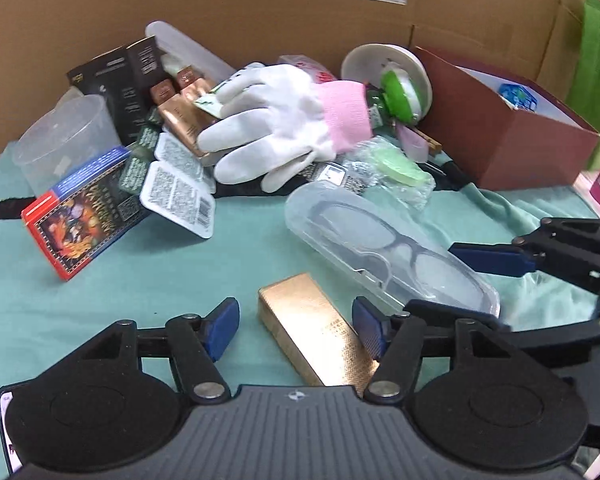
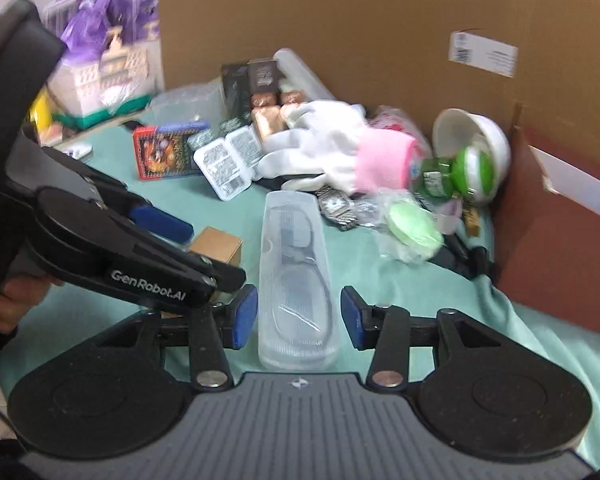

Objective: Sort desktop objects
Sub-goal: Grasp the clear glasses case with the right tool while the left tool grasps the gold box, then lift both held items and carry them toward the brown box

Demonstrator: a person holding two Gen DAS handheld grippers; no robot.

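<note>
A gold box lies on the teal cloth between the open fingers of my left gripper; its right pad is near the box's edge. A clear case with dark glasses lies right of it. In the right wrist view the case lies lengthwise between the open fingers of my right gripper, not gripped. The left gripper and gold box show there at left. The right gripper's blue finger shows beyond the case in the left view.
A pile lies behind: white glove with pink cuff, card box, clear cup, white packets, green toy, watch. A brown box stands at right. Cardboard walls close the back.
</note>
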